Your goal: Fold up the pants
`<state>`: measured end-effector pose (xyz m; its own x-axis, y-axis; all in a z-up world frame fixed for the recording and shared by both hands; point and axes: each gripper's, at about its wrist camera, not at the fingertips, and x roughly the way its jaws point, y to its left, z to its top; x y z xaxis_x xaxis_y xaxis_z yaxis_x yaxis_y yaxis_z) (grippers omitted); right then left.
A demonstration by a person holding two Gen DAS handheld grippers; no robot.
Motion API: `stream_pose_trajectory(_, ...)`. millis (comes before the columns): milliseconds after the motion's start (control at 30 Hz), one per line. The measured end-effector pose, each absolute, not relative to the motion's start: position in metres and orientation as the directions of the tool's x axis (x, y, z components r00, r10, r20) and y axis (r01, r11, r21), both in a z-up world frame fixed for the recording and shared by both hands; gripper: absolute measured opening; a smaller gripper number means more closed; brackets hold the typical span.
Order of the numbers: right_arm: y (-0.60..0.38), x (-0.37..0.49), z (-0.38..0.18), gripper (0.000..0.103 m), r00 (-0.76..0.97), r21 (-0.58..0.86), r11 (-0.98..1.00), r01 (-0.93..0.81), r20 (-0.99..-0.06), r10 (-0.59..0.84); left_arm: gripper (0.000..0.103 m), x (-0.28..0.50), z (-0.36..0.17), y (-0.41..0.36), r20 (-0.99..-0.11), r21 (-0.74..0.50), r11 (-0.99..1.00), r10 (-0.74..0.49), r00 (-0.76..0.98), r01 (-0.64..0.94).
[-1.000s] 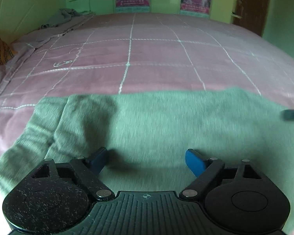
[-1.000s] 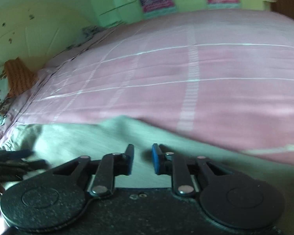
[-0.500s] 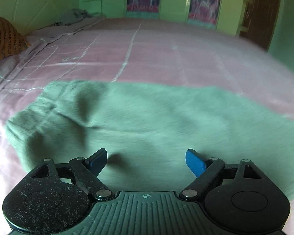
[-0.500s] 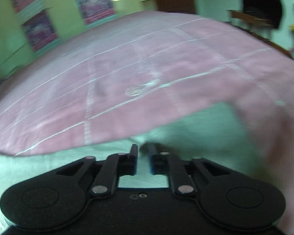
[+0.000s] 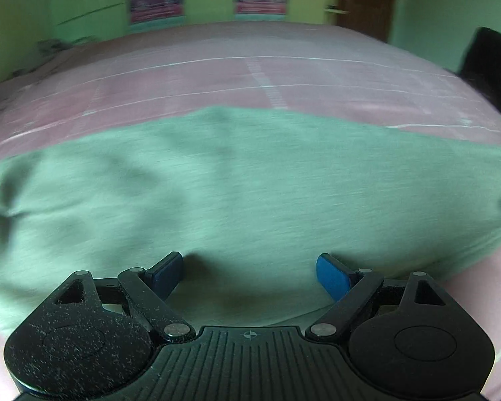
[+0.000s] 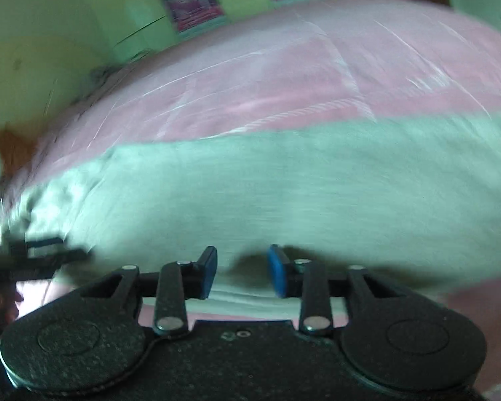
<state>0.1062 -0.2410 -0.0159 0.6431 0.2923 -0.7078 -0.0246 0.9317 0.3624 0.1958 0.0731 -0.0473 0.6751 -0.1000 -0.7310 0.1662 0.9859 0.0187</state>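
The green pants (image 5: 250, 180) lie spread across the pink checked bedspread (image 5: 284, 77), filling the middle band of both wrist views, their far edge toward 12 o'clock and their near edge just under the fingers at 6 o'clock. The left hand-held gripper (image 5: 250, 272) hovers low over the near part of the cloth with its blue pads (image 5: 330, 275) wide apart and nothing between them. The right hand-held gripper (image 6: 242, 272) is also parted, more narrowly, with the near hem of the pants lying below the gap; it holds nothing that can be seen. At 9 o'clock in the right view a dark blurred shape is probably the other tool. Both views are smeared by motion, so seams and waistband cannot be made out.

The step in hand looks like taking hold of the near edge for a fold. To do it well, each gripper should come down onto the hem itself, catching every layer rather than only the top one, and close firmly before lifting. Both should then rise together and carry the edge toward 12 o'clock at an even pace, keeping the cloth taut between them so that no wrinkle sets. Pinching the bedspread along with the pants is the main risk.
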Motion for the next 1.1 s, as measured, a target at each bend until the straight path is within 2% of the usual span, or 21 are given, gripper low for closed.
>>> stream_pose_trajectory(67, -0.281, 0.099, -0.010, 0.025, 0.677, 0.338, 0.939, 0.068, -0.706, 0.206, 0.087, 0.191, -0.047, 0.093, -0.729, 0.053, 0.991, -0.043, 0.684, 0.119)
stream_pose_trajectory(267, -0.391, 0.078, -0.002, 0.024, 0.675, 0.254, 0.892, 0.374, -0.734, -0.074, 0.087, 0.189, -0.047, 0.118, -0.731, 0.077, 0.993, -0.004, 0.682, 0.088)
stream_pose_trajectory(333, -0.407, 0.070, -0.005, 0.024, 0.683, 0.305, 0.872, 0.383, -0.730, -0.044, 0.089, 0.191, -0.048, 0.116, -0.732, 0.086, 0.993, 0.011, 0.681, 0.077)
stream_pose_trajectory(367, -0.408, 0.065, -0.005, 0.028, 0.685, 0.308, 0.873, 0.378, -0.727, -0.040, 0.090, 0.191, -0.049, 0.115, -0.731, 0.089, 0.993, 0.016, 0.682, 0.072)
stream_pose_trajectory(400, -0.408, 0.062, -0.002, 0.040, 0.700, 0.305, 0.874, 0.377, -0.712, -0.053, 0.090, 0.193, -0.050, 0.114, -0.730, 0.092, 0.993, 0.021, 0.683, 0.068)
stream_pose_trajectory(533, -0.384, 0.045, 0.017, 0.039, 0.803, 0.303, 0.909, 0.288, -0.594, -0.056, 0.091, 0.190, -0.050, 0.113, -0.729, 0.092, 0.994, 0.025, 0.684, 0.062)
stream_pose_trajectory(567, -0.382, 0.048, 0.012, 0.040, 0.794, 0.291, 0.912, 0.288, -0.605, -0.058, 0.091, 0.191, -0.050, 0.112, -0.729, 0.091, 0.994, 0.024, 0.684, 0.063)
stream_pose_trajectory(633, -0.389, 0.069, -0.010, 0.037, 0.690, 0.263, 0.894, 0.363, -0.721, -0.068, 0.091, 0.191, -0.049, 0.112, -0.729, 0.090, 0.994, 0.022, 0.684, 0.065)
stream_pose_trajectory(667, -0.397, 0.072, -0.012, 0.037, 0.679, 0.303, 0.871, 0.386, -0.733, -0.046, 0.091, 0.190, -0.050, 0.112, -0.729, 0.090, 0.994, 0.020, 0.684, 0.066)
stream_pose_trajectory(767, -0.397, 0.072, 0.000, 0.042, 0.712, 0.334, 0.856, 0.395, -0.700, -0.055, 0.091, 0.189, -0.051, 0.112, -0.725, 0.087, 0.994, 0.018, 0.689, 0.067)
stream_pose_trajectory(833, -0.392, 0.066, 0.005, 0.041, 0.749, 0.341, 0.867, 0.364, -0.660, -0.055, 0.092, 0.189, -0.050, 0.112, -0.722, 0.090, 0.993, 0.016, 0.691, 0.071)
stream_pose_trajectory(867, -0.390, 0.068, 0.000, 0.041, 0.728, 0.323, 0.873, 0.365, -0.683, -0.051, 0.091, 0.189, -0.047, 0.113, -0.719, 0.095, 0.993, 0.019, 0.695, 0.072)
stream_pose_trajectory(900, -0.388, 0.073, -0.010, 0.041, 0.687, 0.294, 0.880, 0.374, -0.725, -0.049, 0.091, 0.185, -0.040, 0.117, -0.692, 0.109, 0.993, 0.047, 0.720, 0.040)
stream_pose_trajectory(967, -0.385, 0.075, -0.010, 0.044, 0.678, 0.267, 0.892, 0.365, -0.732, -0.058, 0.091, 0.167, -0.023, 0.139, -0.588, 0.078, 0.996, 0.090, 0.804, -0.054)
stream_pose_trajectory(1067, -0.373, 0.079, -0.009, 0.061, 0.675, 0.211, 0.924, 0.319, -0.735, -0.065, 0.091, 0.149, -0.008, 0.190, -0.515, 0.015, 0.967, 0.224, 0.827, -0.253)
stream_pose_trajectory(1100, -0.370, 0.078, -0.008, 0.062, 0.678, 0.206, 0.930, 0.305, -0.733, -0.060, 0.089, 0.146, -0.007, 0.211, -0.512, -0.026, 0.949, 0.257, 0.820, -0.314)
